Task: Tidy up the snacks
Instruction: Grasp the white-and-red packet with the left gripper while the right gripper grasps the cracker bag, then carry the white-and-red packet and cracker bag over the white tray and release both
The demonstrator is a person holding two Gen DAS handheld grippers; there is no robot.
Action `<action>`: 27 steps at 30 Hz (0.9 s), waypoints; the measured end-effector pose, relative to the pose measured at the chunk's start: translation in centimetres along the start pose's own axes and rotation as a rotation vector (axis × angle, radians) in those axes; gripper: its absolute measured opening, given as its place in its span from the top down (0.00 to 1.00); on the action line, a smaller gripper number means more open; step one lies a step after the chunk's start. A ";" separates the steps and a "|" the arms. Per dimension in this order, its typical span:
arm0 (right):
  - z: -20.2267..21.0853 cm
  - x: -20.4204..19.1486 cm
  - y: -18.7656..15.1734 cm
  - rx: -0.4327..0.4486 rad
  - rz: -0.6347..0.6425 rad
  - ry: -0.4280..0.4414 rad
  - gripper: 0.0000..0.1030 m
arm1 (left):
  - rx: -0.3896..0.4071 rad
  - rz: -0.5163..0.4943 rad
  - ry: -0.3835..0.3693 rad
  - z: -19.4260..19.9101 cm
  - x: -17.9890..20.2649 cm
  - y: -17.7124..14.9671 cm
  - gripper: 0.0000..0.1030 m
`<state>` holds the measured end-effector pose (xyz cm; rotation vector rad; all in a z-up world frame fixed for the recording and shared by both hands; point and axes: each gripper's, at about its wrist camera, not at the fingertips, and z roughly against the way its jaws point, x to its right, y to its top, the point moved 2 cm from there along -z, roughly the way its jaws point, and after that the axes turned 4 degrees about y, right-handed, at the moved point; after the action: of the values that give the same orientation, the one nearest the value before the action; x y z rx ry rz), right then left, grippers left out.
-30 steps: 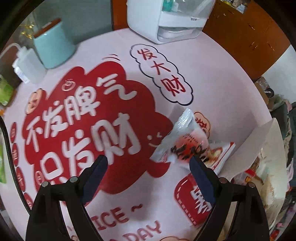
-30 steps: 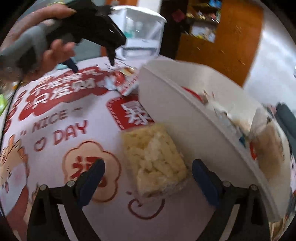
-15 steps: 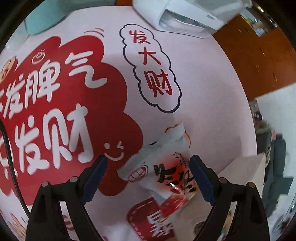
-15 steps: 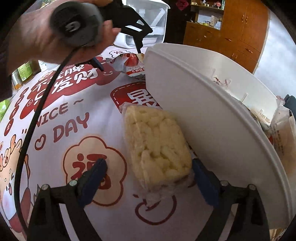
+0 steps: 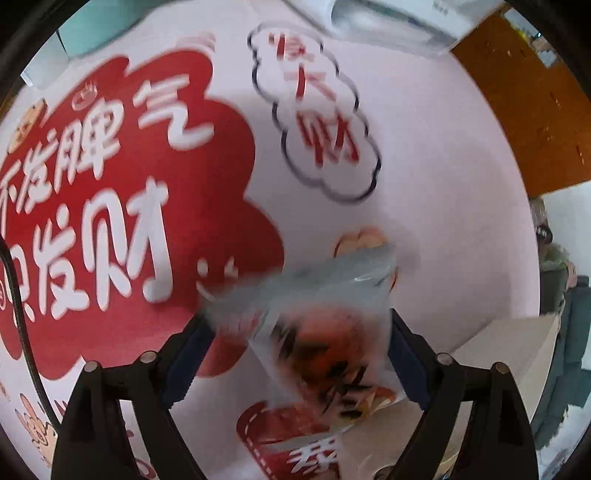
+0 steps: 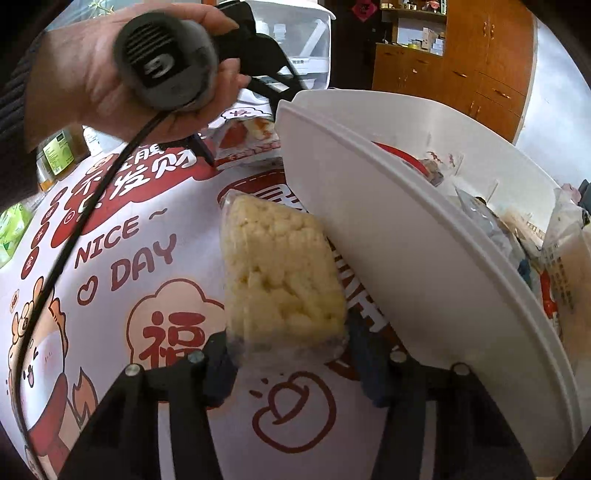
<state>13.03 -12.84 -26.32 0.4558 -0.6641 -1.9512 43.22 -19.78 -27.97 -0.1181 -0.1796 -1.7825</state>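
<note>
In the left wrist view a white and red snack packet (image 5: 321, 332) lies blurred between my left gripper's (image 5: 297, 347) blue pads. The jaws are closing and both pads meet its edges. A second packet (image 5: 373, 400) peeks out beneath it. In the right wrist view a clear-wrapped yellow puffed rice cake (image 6: 277, 269) lies on the printed tablecloth against the white bin (image 6: 406, 240). My right gripper (image 6: 291, 354) is closing, and its pads press the near end of the wrapper. That view also shows a hand (image 6: 92, 74) holding the left gripper over the red and white packets (image 6: 247, 136).
The white bin holds several snack packets (image 6: 561, 258). A white appliance (image 6: 299, 40) stands at the table's far side, with a teal container (image 5: 92, 33) at the far left. Jars (image 6: 55, 155) and green packs (image 6: 11, 229) line the left edge. A wooden cabinet (image 6: 461, 66) stands behind.
My left gripper came down over the white and red packet and its jaws narrowed to the packet's edges. My right gripper's jaws narrowed from wide apart onto the rice cake's wrapper.
</note>
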 end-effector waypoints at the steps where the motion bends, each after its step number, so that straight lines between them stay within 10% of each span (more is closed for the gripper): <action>1: 0.0 0.0 0.0 0.001 0.001 0.000 0.49 | 0.024 -0.016 0.019 0.4 0.0 -0.3 0.37; 16: 2.8 0.6 1.1 0.114 0.041 0.110 0.56 | -0.006 -0.130 -0.029 4.9 -8.2 -9.4 0.47; 27: 10.2 1.6 4.4 0.293 0.063 0.169 0.56 | 0.190 -0.154 -0.053 14.6 -9.3 -16.3 0.47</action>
<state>9.54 -13.29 -15.68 0.7619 -0.8478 -1.7399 29.09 -4.76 -16.24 -0.0155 -0.4047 -1.9061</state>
